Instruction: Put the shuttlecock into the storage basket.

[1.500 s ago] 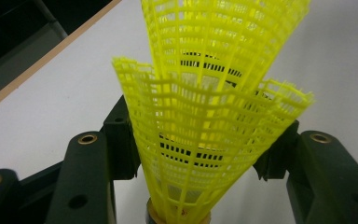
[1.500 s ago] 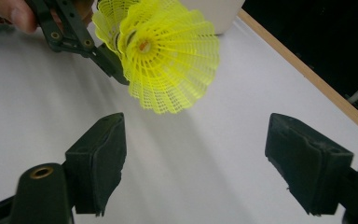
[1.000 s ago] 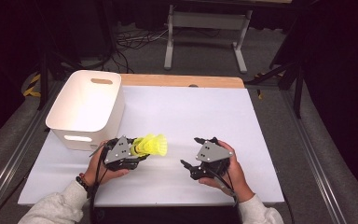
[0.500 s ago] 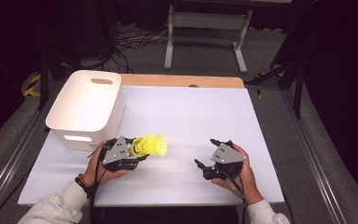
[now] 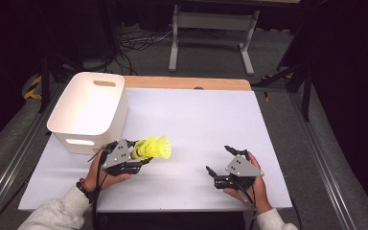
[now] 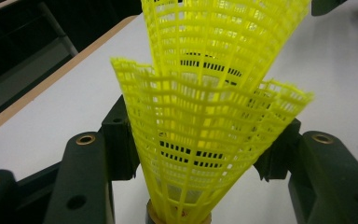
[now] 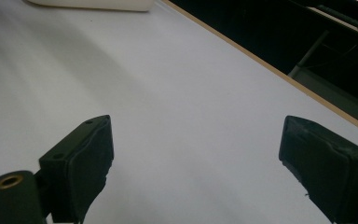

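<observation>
1. The left tongs (image 5: pixel 141 154) still squeeze the yellow shuttlecocks (image 5: pixel 155 147) over the worktop (image 5: pixel 196 124), beside the white bin (image 5: pixel 88 112)
2. The right tongs (image 5: pixel 220 160) have moved right, opening wider, holding nothing

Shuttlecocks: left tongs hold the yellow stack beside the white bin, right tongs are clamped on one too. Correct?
Not quite. The right tongs are open with nothing between them; the right gripper view shows bare white table there. The rest stands: the left tongs hold the yellow shuttlecocks beside the white bin, as the high view shows.
</observation>
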The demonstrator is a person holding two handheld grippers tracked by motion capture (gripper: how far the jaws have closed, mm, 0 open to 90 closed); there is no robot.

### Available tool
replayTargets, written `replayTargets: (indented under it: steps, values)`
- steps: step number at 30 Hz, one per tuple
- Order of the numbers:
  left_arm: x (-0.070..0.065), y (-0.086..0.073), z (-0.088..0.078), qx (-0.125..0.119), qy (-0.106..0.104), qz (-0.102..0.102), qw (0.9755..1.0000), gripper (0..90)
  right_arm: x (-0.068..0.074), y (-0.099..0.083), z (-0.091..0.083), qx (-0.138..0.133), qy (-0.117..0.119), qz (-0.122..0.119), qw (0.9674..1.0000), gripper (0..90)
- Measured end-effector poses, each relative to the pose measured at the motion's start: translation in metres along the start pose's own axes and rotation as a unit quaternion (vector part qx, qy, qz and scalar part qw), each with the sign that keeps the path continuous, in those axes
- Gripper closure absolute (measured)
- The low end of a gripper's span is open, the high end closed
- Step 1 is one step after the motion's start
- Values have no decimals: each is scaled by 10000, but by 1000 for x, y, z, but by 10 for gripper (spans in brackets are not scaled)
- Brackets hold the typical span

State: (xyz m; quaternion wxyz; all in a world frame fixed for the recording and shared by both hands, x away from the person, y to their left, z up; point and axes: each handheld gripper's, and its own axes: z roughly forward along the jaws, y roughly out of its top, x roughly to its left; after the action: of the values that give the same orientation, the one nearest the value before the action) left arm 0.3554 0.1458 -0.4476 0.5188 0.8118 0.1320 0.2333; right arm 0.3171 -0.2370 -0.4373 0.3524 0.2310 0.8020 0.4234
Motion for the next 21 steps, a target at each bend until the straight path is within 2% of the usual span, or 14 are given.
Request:
replayTargets:
  steps: [7,14,21]
  values:
    - [3,1,-7,-141,16,-77,9999,440,4,0,2,-72,17,22,10000,101]
    - [7,2,-15,-276,45,-188,9994,439,5,-1,4,12,-3,7,10000,104]
    - [11,2,-25,-385,168,-271,9988,437,7,-2,7,101,39,-21,9999,110]
